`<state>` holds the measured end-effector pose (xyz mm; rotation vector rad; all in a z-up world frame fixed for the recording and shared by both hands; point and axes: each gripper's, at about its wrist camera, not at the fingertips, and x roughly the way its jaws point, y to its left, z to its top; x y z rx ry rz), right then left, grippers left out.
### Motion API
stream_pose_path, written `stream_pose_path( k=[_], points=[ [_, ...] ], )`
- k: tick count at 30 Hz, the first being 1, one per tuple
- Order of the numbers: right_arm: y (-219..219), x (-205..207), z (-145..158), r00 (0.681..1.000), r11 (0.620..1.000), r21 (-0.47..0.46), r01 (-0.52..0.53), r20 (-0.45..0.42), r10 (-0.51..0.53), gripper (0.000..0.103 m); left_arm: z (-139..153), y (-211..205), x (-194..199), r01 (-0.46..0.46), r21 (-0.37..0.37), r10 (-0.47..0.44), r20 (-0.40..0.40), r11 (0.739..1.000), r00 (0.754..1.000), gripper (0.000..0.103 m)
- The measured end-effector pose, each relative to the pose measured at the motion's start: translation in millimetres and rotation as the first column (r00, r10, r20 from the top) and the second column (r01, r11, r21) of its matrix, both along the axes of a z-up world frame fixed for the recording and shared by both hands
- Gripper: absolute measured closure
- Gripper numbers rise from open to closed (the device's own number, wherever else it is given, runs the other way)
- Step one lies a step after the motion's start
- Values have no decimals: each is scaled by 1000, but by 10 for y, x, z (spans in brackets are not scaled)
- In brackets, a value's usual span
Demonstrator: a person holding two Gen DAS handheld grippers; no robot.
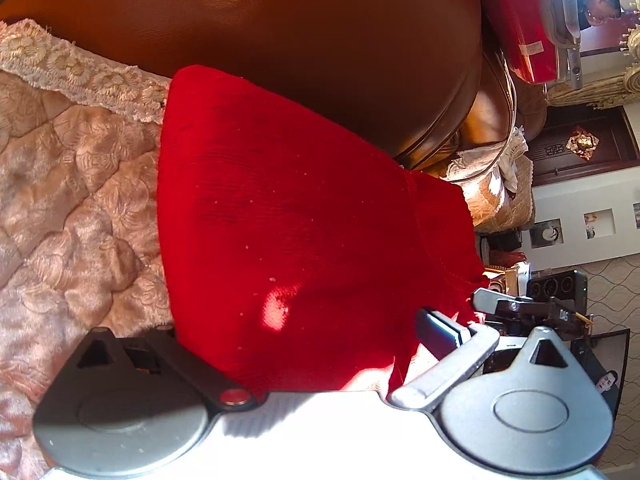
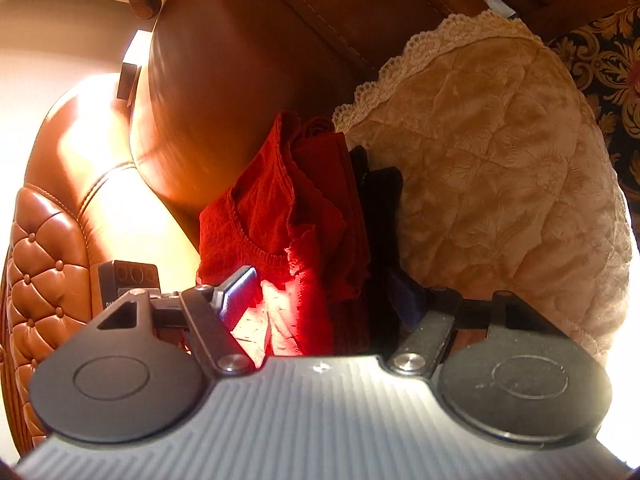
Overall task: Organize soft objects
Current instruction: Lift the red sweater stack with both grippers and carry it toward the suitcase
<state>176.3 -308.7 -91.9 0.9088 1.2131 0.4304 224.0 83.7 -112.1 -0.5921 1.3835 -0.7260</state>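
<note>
Brown leather sofa (image 2: 224, 92) carries the red knit garment (image 2: 296, 220) against its backrest, left of the quilted cover (image 2: 500, 160), with both grippers, left gripper (image 1: 296, 332) and right gripper (image 2: 332, 292), spread wide around its folds, so pinching needs several layers gathered evenly.

**Brown leather sofa with a quilted cover and a red knit on it**

So the sofa (image 2: 192, 92) was brown leather, glossy in the sun, with a button-tufted arm (image 2: 48, 280). A beige quilted cover (image 2: 500, 168) with a lace edge lay over the seat. A red knit garment (image 1: 288, 216) sat right on that cover, bunched up against the sofa's backrest. Something dark (image 2: 380, 200) was wedged between the red knit and the cover, couldn't tell what.
</note>
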Motion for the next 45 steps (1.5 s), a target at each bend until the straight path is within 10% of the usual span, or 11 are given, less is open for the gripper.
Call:
stream_pose_path(
  k=[6,14,28,33,37,45],
  points=[
    [15,-77,122,998,992,-106,68,23,-66,23,-32,49,14,-14,-28,14,-12,1000,1000,1],
    [-59,14,-236,998,991,123,57,-22,-55,10,-21,15,27,-1,-21,1,-2,1000,1000,0],
    [338,173,-170,998,990,129,-63,37,58,0,-10,-1,-10,-8,-52,9,25,999,1000,1],
    [265,204,-290,999,990,139,-10,-31,14,40,-98,129,-28,-75,-117,76,0,990,997,1],
    [358,212,-251,999,996,83,-35,-16,36,42,-41,30,-45,-79,-62,81,34,995,996,1],
    [651,149,15,995,992,-105,-72,58,78,44,284,-158,-187,-105,165,92,88,981,992,48]
  ],
)
